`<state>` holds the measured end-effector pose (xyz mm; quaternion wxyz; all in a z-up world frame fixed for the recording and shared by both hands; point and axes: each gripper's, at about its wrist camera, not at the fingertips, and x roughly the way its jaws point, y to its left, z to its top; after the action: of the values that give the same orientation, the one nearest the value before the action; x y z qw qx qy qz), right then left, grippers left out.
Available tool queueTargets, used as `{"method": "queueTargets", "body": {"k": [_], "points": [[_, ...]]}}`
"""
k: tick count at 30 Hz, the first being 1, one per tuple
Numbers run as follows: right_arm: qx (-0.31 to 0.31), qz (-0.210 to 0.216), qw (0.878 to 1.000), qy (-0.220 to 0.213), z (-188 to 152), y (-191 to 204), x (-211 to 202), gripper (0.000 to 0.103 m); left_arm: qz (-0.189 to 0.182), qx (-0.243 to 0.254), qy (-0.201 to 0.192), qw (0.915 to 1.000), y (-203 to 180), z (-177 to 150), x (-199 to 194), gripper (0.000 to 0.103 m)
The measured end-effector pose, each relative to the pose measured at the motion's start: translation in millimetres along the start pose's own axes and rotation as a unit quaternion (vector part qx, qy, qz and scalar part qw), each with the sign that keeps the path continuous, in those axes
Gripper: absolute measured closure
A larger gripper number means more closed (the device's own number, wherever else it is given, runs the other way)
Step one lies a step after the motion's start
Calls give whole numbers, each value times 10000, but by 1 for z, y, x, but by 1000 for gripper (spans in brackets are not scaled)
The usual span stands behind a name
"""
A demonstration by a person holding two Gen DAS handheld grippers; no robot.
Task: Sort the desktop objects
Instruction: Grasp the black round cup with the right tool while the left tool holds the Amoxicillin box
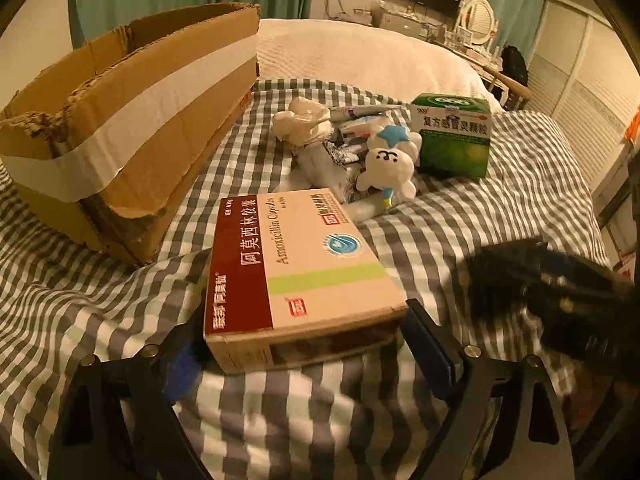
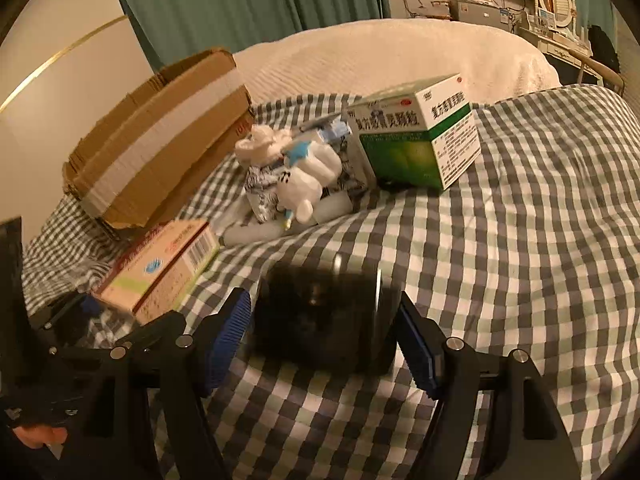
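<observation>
Your left gripper stands spread around the amoxicillin box, seemingly not pinching it. Your right gripper brackets a blurred black object; grip unclear. Beyond, on the checked cloth: plush toy, green medicine box, cardboard box.

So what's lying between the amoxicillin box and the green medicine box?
The white plush toy and a heap of small packets, clearest in the left wrist view.

Both views are lit dimly in warm amber; edges are bowed and vignetted by the fisheye; the black object is smeared by blur.
</observation>
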<state>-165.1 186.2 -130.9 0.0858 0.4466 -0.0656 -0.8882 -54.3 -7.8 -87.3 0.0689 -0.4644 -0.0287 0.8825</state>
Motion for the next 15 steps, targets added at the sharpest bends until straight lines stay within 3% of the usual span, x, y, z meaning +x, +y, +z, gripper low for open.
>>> {"method": "queueTargets", "body": {"k": [3,5,15], "points": [[-26,-24,10000,-10,0,1,3,32,-20,-94,43,9999,2,6,8,12],[-18,-19,10000,-10,-1,0,3,32,43,-194,-46,9998,7,7,9,24],[-23,-55,9998,-182,1,2,-7,32,-317,-430,-416,9977,19,6,-9,25]]}}
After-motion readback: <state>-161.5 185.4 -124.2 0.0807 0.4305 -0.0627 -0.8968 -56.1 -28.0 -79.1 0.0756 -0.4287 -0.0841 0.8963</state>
